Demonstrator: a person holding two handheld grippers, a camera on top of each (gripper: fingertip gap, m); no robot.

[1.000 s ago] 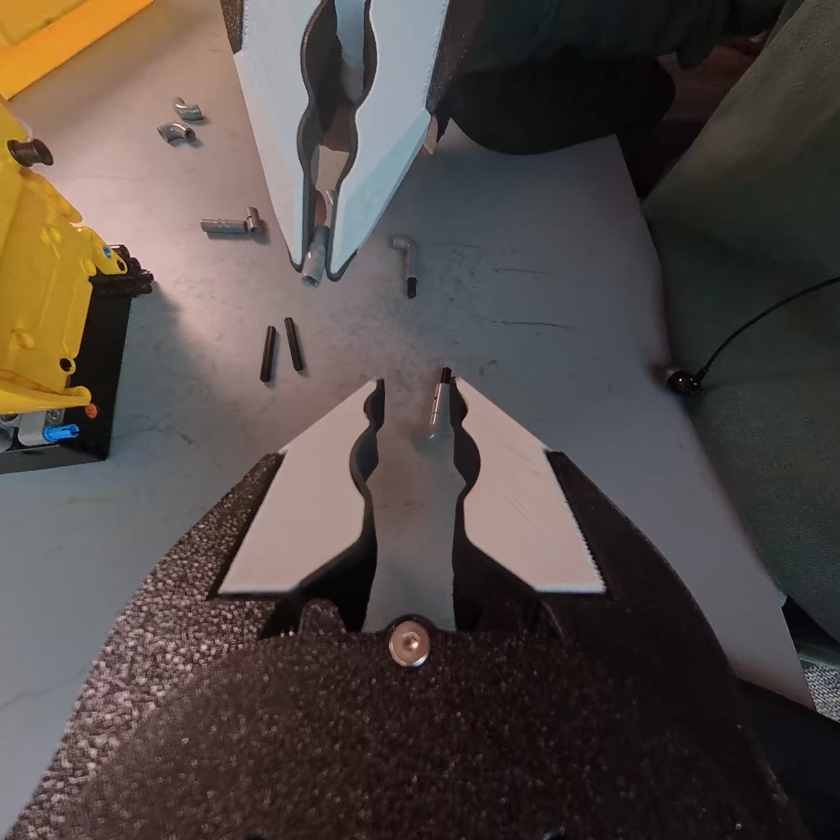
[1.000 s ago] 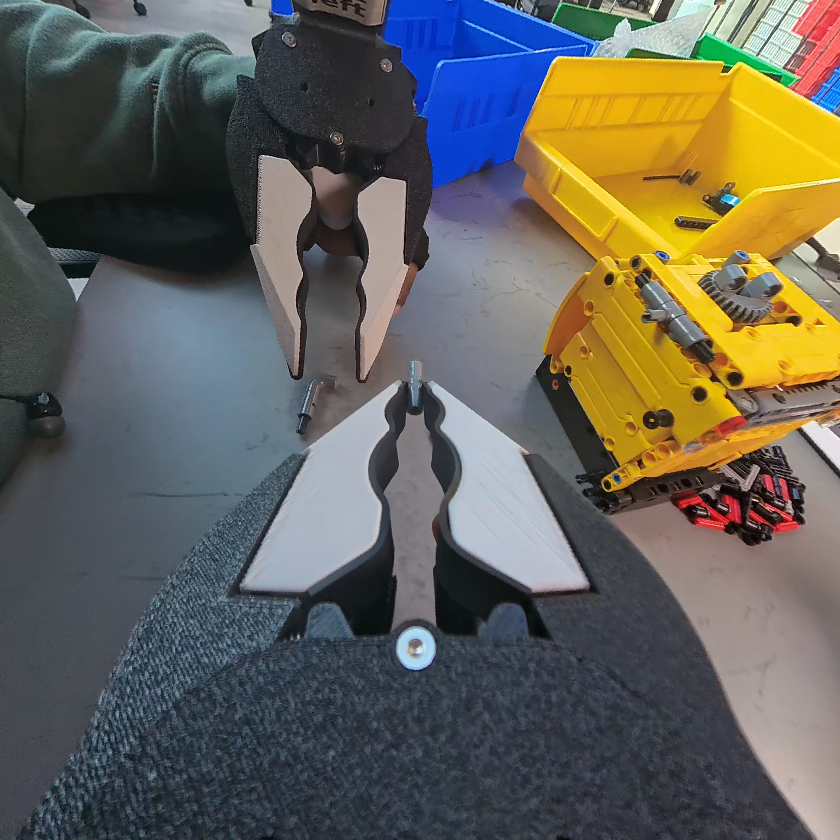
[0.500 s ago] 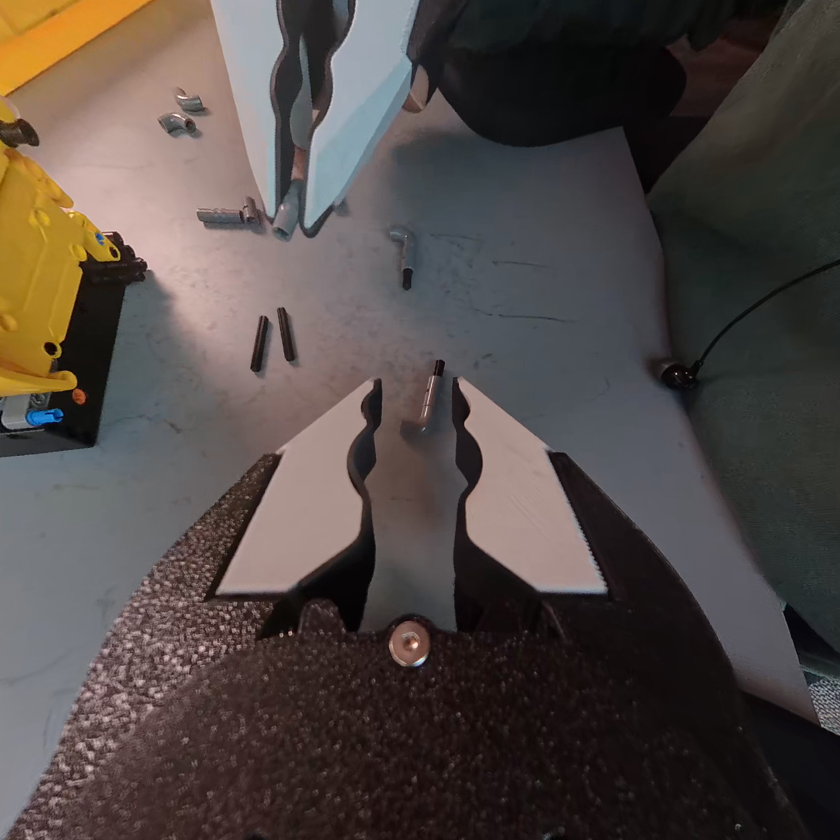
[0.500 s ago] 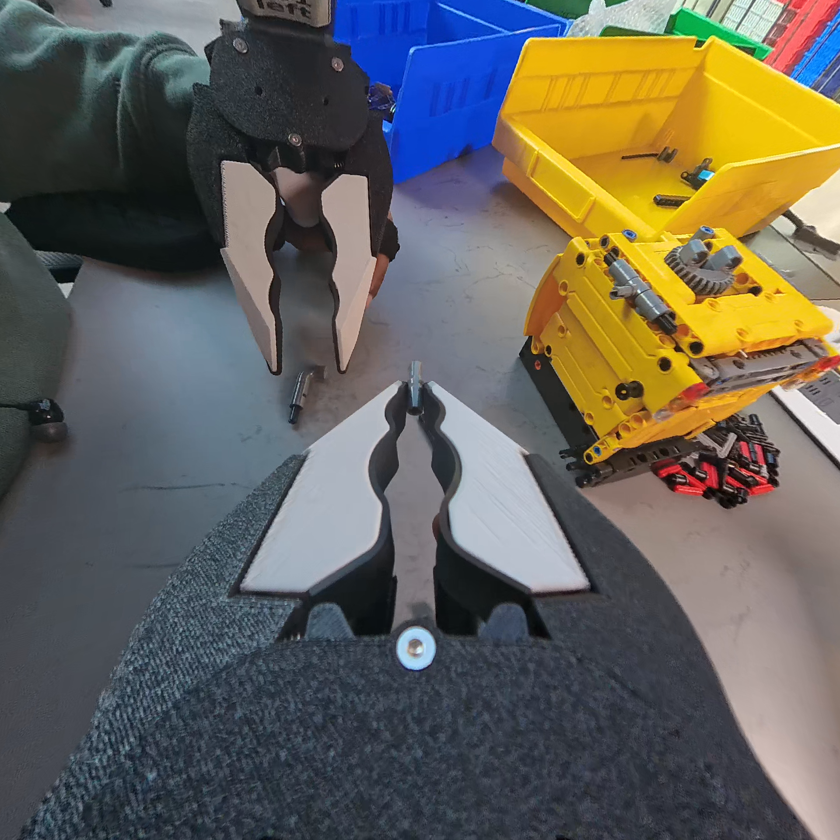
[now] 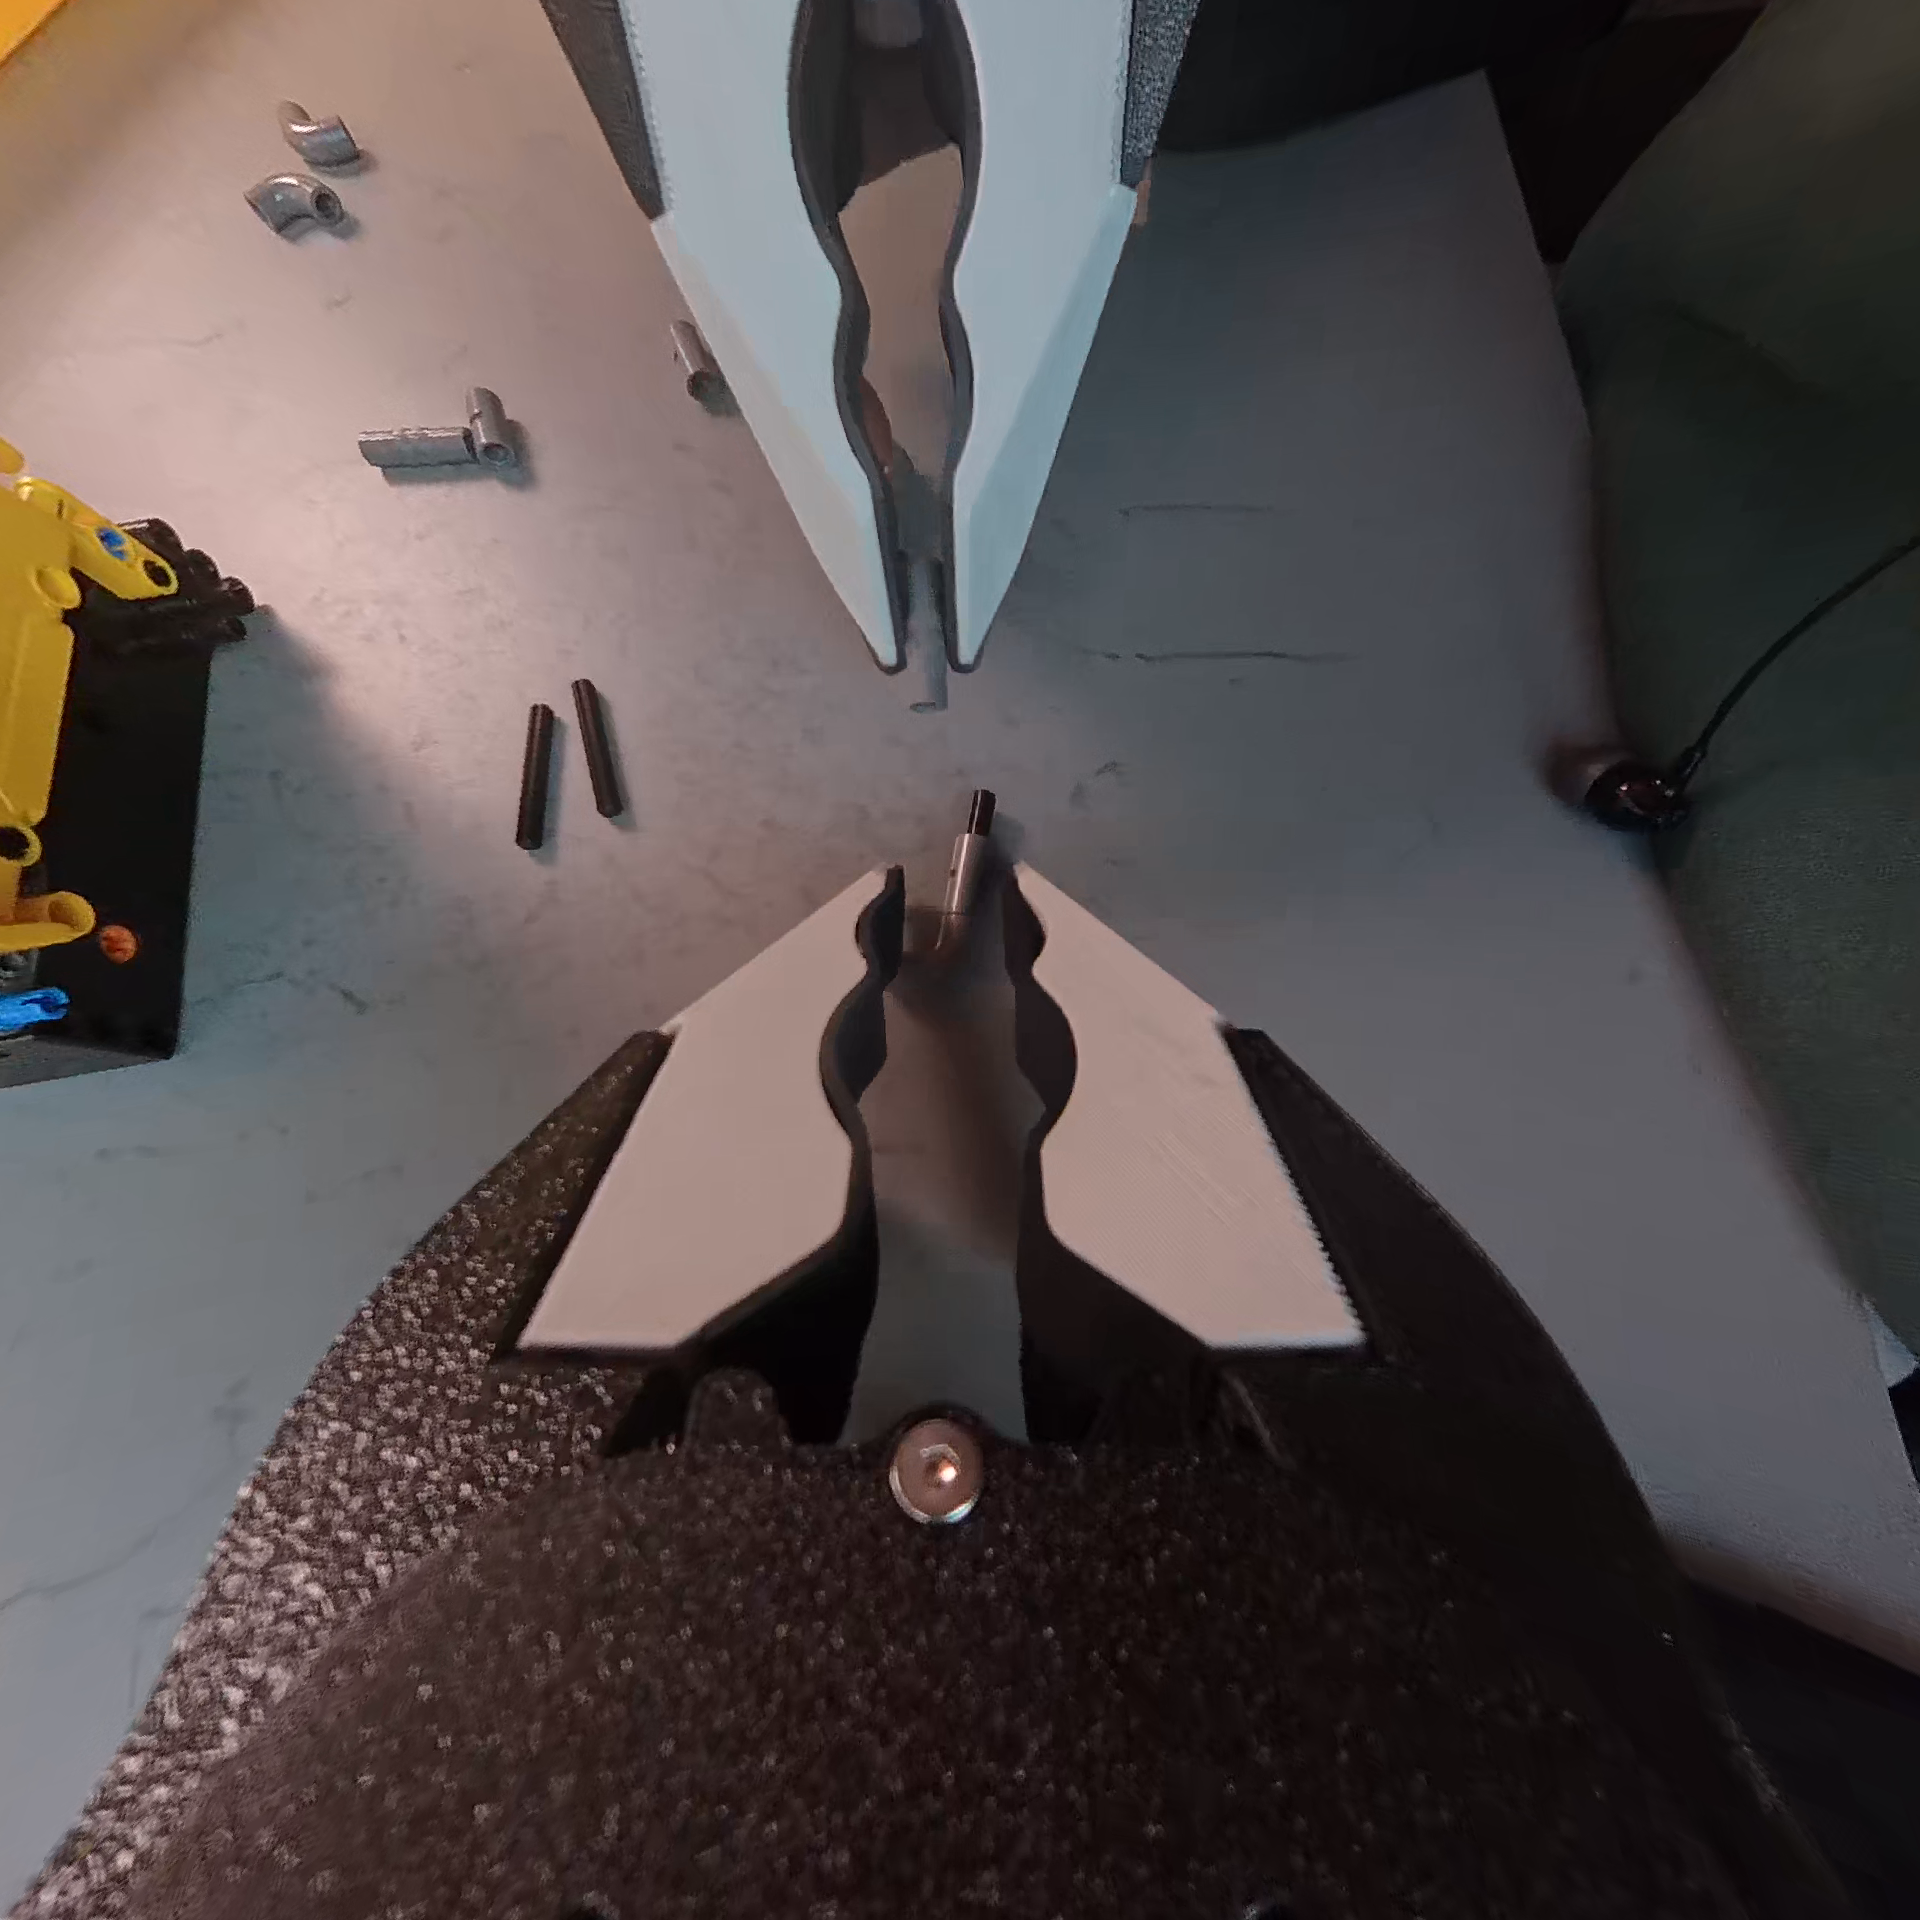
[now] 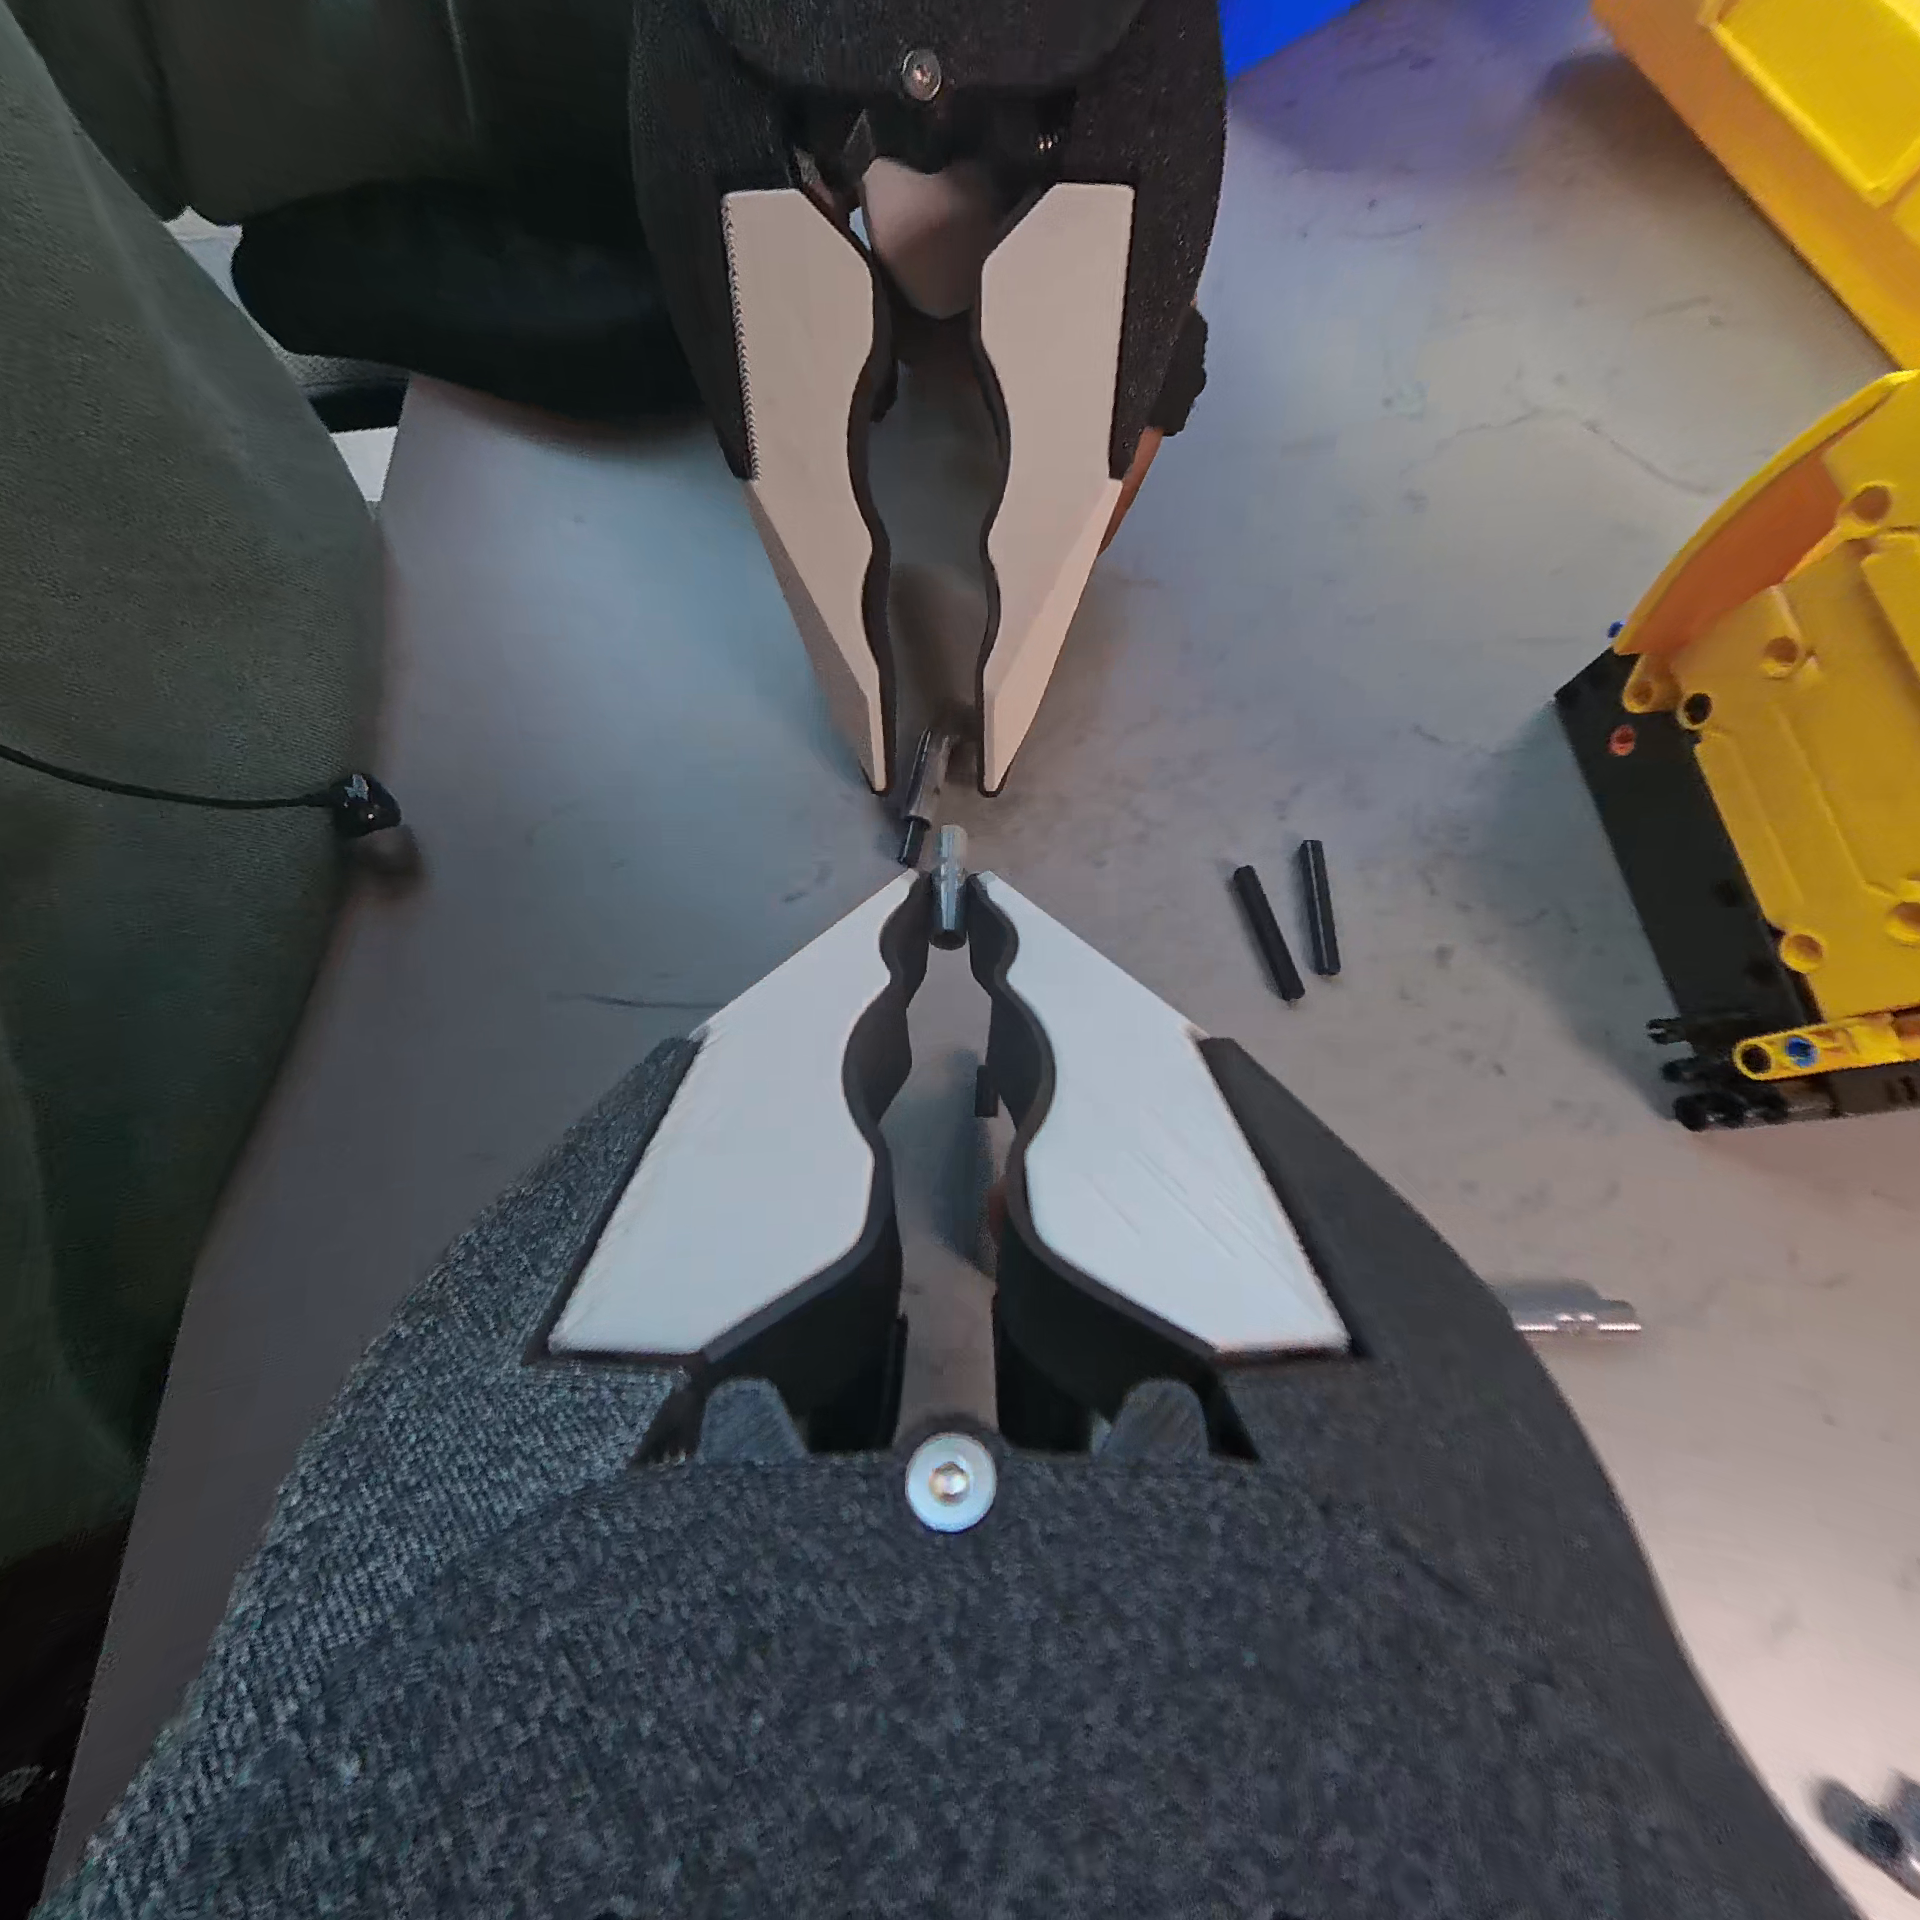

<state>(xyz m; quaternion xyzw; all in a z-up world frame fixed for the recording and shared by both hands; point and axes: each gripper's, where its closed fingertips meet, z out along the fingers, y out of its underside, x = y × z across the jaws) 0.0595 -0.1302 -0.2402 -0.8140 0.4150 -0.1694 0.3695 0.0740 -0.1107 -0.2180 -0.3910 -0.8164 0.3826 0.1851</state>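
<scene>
My left gripper is open low over the grey table. A small grey elbow connector with a black pin lies between its tips, pin pointing away; the jaws stand wider than the piece. My right gripper is shut on a short grey pin piece whose end sticks out past the tips. The two grippers face each other tip to tip. In the right wrist view the left gripper is just ahead, and the black pin lies close to the held piece. In the left wrist view the right gripper hangs opposite.
Two black rods lie left of the grippers. Grey connectors and elbows lie farther out. A yellow and black brick model stands to one side, a yellow bin beyond. A person's green sleeve and a black cable end border the table. The grippers' ends are close to 4 cm from one another.
My right gripper has swung back with its grey pin piece and now faces the left gripper closely. The left gripper has edged forward around the elbow connector and stays open.
</scene>
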